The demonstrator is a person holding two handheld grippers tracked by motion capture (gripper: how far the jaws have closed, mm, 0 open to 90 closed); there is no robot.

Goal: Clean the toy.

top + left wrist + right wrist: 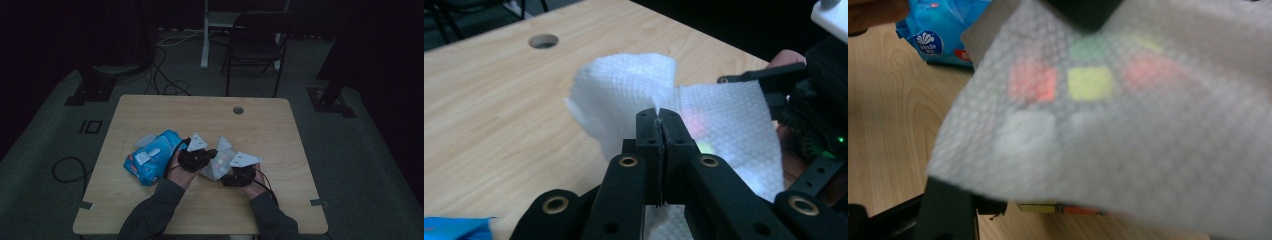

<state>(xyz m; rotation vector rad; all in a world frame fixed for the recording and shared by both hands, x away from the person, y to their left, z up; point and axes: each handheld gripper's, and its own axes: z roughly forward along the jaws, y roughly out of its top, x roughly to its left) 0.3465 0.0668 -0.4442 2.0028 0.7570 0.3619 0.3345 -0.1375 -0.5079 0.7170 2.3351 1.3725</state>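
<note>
**Both grippers at a white tissue draped over a colour cube**

At the near middle of the wooden table (150,112), a sheet of white tissue (216,162) lies draped over a cube with coloured squares (1090,82); red, yellow and green patches glow faintly through the paper. The bundle sits between the two grippers, touching both.

The left gripper (659,122) comes at the tissue from the person's left. Its two black jaws are pressed flat together, and a thin ridge of the sheet is pinched between their tips, sticking up just above them. Beyond the jaws the paper rises in a loose fold and spreads away to the right, where the other hand and its gripper meet it.

The right gripper (240,175) sits at the near right edge of the bundle, in the person's right hand (256,186). From its own camera the tissue hangs so close that it covers the jaws almost entirely; one dark jaw shows at the lower left under the paper's edge. Its jaws are closed down, but whether they grip the cube, the sheet or both I cannot make out. A strip of the cube's yellow and orange edge peeks out under the sheet.

A blue tissue pack (150,160) lies just left of the left hand (179,175).
</note>
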